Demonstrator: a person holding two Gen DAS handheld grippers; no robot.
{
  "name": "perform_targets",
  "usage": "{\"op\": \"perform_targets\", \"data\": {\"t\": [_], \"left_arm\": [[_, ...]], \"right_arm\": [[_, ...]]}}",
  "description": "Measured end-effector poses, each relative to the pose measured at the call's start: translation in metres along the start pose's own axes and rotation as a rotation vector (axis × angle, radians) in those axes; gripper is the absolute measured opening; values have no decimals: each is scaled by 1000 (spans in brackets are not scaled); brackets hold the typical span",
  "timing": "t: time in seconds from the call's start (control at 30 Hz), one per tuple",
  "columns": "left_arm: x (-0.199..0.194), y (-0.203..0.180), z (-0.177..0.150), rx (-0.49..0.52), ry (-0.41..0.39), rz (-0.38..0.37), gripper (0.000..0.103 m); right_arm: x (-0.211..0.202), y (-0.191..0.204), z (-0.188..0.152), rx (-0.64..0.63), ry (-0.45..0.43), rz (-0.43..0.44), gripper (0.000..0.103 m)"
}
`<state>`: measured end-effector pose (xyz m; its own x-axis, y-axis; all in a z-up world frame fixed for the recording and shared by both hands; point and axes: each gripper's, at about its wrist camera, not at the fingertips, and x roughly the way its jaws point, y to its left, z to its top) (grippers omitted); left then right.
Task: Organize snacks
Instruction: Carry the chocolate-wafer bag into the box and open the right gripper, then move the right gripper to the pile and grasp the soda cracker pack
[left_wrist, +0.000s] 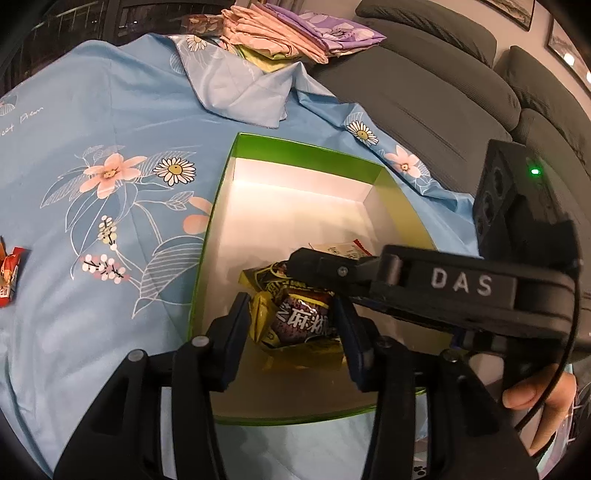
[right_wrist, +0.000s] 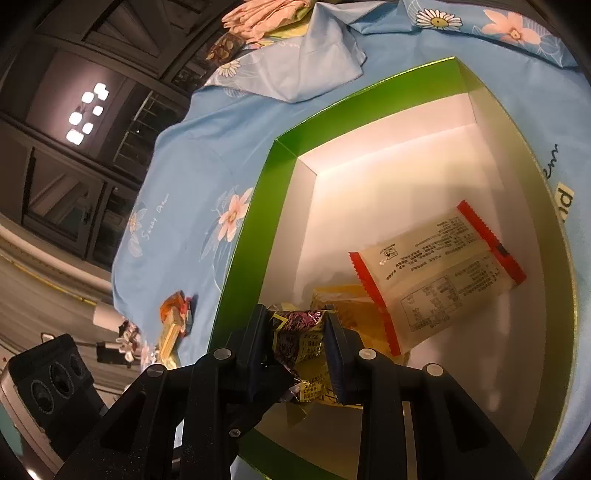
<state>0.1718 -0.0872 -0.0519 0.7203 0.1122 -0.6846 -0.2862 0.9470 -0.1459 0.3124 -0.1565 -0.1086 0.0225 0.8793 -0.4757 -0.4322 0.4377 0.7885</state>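
Observation:
A green box (left_wrist: 306, 146) with a white inside sits on the blue floral cloth; it also shows in the right wrist view (right_wrist: 251, 236). My left gripper (left_wrist: 291, 325) is over the box's near end, its fingers on either side of a purple-and-yellow snack packet (left_wrist: 299, 317). My right gripper (right_wrist: 297, 347) is inside the box too, shut on a purple-and-yellow packet (right_wrist: 299, 339); it shows from the side in the left wrist view (left_wrist: 317, 266). A white packet with red ends (right_wrist: 439, 280) and a yellow packet (right_wrist: 343, 299) lie on the box floor.
Loose snacks lie on the cloth left of the box (left_wrist: 9, 277), also in the right wrist view (right_wrist: 173, 321). Folded cloths (left_wrist: 295, 33) are piled at the table's far edge. A grey sofa (left_wrist: 443, 81) stands at the right.

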Motion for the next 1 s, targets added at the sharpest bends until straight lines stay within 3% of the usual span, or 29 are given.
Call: {"op": "perform_targets", "data": {"t": [0.1,0.17,0.23,0.27,0.33,0.6,0.77,0.93,1.0], "left_arm": [[-7,-6,-1,23,-45,15,73],[-18,-12,-1,45,-105,50,93],[-30,-15,-1,56,-162,80,98],[-36,-15,-1,58,-185,84,100],[-45,-12,1,49,-206,86,102],[-84,11,-2,-2,-289,140,102],[-112,37,-11,-42,-318,183,103],[-143,76,-27,-87,-370,272,103],[-158,98,-36,-117,-391,321,103]], "right_arm": [[4,-8,1,48,7,23,57],[0,-9,1,60,-10,47,64],[-7,-6,0,50,-49,80,80],[-11,-5,-1,47,-68,96,83],[-18,-2,-2,40,-92,115,90],[-29,10,-8,7,-118,83,92],[-29,30,-12,-8,-138,128,94],[-21,74,-23,-130,-134,115,100],[-12,101,-29,-230,-123,62,102]]}}
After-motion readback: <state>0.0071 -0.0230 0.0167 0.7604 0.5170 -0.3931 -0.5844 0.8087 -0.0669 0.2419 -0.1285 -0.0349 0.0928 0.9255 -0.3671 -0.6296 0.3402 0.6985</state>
